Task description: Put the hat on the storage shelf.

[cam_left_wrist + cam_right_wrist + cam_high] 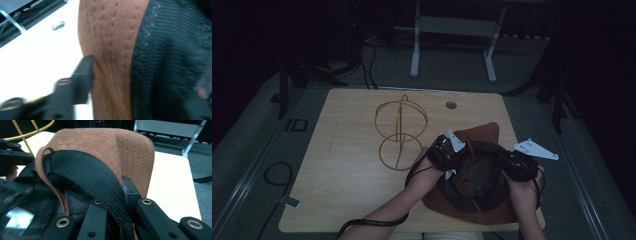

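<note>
A brown suede hat [477, 207] lies crown-down on the wooden table [347, 180], its black mesh lining [479, 175] facing up. My left gripper [451, 156] is at the hat's left rim. In the left gripper view one black finger [83, 75] presses on the stitched brown brim [110, 32]; the other jaw is hidden behind the fabric. My right gripper [508, 164] is at the hat's right rim. In the right gripper view, my right gripper [112, 195] is shut on the black inner band [100, 177], and the brim [105, 142] curls up beyond it.
A gold wire stand [401, 132] made of hoops rises left of the hat, near my left hand. A round cable hole [451, 105] sits at the table's far edge. A white table frame [452, 25] stands on the floor beyond. Cables trail off the table's front.
</note>
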`<state>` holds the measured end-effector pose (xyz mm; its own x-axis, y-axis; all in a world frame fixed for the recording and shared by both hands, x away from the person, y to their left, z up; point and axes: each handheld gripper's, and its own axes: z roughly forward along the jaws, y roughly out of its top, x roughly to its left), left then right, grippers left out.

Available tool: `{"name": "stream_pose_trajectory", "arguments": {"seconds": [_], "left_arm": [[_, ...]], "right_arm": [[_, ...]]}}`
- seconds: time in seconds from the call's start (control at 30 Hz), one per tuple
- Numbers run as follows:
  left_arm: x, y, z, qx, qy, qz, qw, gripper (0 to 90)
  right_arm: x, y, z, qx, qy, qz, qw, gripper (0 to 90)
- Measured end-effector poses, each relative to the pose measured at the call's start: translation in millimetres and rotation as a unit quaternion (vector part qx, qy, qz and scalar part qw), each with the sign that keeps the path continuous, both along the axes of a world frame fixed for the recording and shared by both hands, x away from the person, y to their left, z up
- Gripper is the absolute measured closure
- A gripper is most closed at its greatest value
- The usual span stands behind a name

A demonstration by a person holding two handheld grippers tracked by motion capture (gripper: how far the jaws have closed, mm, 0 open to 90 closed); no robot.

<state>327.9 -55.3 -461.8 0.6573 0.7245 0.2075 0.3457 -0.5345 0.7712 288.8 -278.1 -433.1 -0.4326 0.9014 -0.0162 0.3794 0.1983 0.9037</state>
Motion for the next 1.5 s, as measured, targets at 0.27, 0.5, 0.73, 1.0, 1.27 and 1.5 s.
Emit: {"name": "stream_pose_trajectory", "arguments": {"seconds": [0.27,0.5,0.73,1.0,1.27,1.5], "left_arm": [[2.7,4.2,11.9,-0.013,-0.033,0.015,0.9993,87.0],[3.0,5.2,27.1,-0.009,-0.058,0.014,0.9982,87.4],[0.7,8.9,41.7,-0.018,-0.082,0.011,0.9964,87.5],[-13.3,25.2,50.8,-0.053,-0.128,-0.025,0.9901,87.3],[-35.5,45.3,54.2,-0.067,-0.165,-0.118,0.9770,87.3],[-43.9,73.4,51.4,-0.133,-0.166,-0.248,0.9453,87.2]], "right_arm": [[-7.8,2.6,-2.2,-0.007,-0.004,0.003,1.0000,83.4],[-12.6,1.7,-2.3,0.006,-0.003,0.007,0.9999,76.6],[-27.1,-3.3,2.4,0.015,-0.005,0.038,0.9992,57.8],[-53.3,-37.5,24.3,0.034,-0.022,0.088,0.9953,41.6],[-40.5,-81.1,24.7,0.026,-0.016,0.037,0.9988,42.0],[-31.1,-73.0,9.1,0.034,0.011,0.081,0.9961,43.2]]}}
